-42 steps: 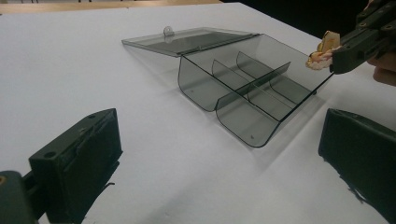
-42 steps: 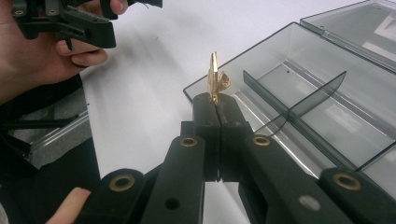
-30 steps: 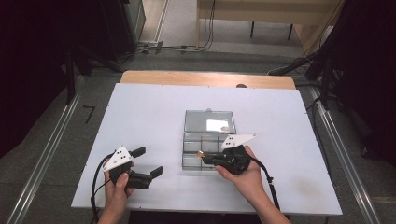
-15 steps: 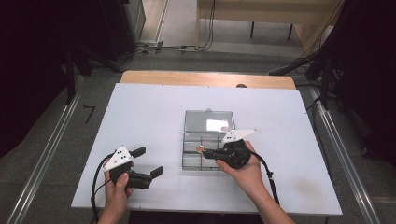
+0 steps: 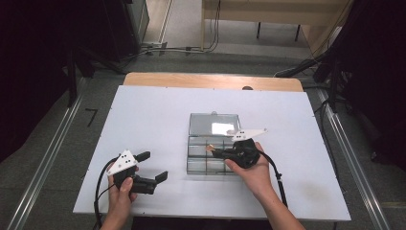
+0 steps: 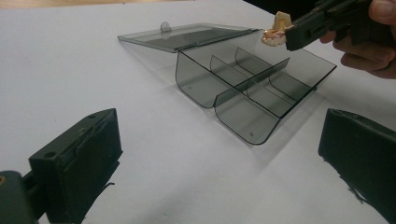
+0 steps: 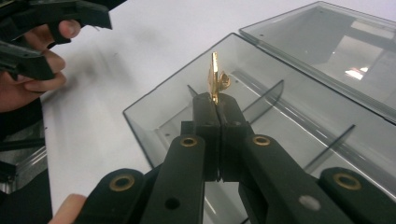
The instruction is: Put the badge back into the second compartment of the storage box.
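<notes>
1. The right gripper (image 5: pixel 214 152) has its jaws pressed together on a small gold-coloured piece (image 7: pixel 215 81), pinched at its lower end so that it stands up past the tips; the right gripper view shows this plainly.
2. That piece hangs in the air above the open box (image 5: pixel 197 167), over its compartments and clear of the dividers.
3. The box is of smoky clear plastic, split by thin partitions into several compartments, with its lid (image 5: pixel 213 124) folded flat onto the worktop on the far side.
4. The left gripper (image 5: pixel 154 166) is held low near the front left of the worktop, well apart from the box, its jaws spread wide with nothing between them.
5. The worktop (image 5: pixel 153 110) is a plain white board, matt, with faint soft shadows under the box and hands; a strip of bare wood (image 5: pixel 191 80) shows along its far edge.
6. Around it lies a grey floor (image 5: pixel 57 143), with metal rails (image 5: pixel 43 158) running along both sides.
7. Beyond the far edge, cables (image 5: pixel 158 48) trail over the floor beneath pale wooden furniture (image 5: pixel 268 12), and dark equipment stands in shadow at left and right.
</notes>
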Demonstrator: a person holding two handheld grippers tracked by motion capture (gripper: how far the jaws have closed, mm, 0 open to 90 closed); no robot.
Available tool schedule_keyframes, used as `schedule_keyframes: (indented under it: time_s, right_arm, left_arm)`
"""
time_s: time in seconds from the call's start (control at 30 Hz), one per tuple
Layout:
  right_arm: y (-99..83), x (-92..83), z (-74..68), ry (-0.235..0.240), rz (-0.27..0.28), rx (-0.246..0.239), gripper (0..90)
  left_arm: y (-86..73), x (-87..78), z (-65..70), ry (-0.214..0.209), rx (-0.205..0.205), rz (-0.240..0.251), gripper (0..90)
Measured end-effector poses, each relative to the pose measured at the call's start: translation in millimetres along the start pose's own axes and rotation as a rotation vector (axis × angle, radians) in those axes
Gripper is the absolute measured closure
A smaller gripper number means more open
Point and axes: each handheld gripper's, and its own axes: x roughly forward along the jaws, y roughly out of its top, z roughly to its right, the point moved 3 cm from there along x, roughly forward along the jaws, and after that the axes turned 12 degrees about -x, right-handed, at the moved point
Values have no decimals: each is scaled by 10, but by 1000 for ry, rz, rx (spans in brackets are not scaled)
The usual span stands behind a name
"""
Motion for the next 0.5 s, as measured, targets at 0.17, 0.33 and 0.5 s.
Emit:
schedule_keyframes:
  time_s: [0.17,0.33,0.5]
  right_arm:
    - [-42,4,83,-5,-11,32,868]
    - [-76,-1,141,-26,-22,42,869]
    - [-112,15,184,-41,-40,49,869]
  left_arm:
    - [-1,2,3,2,2,-3,0]
    - [-2,1,4,3,3,-3,0]
    - [-2,0,5,3,3,-4,0]
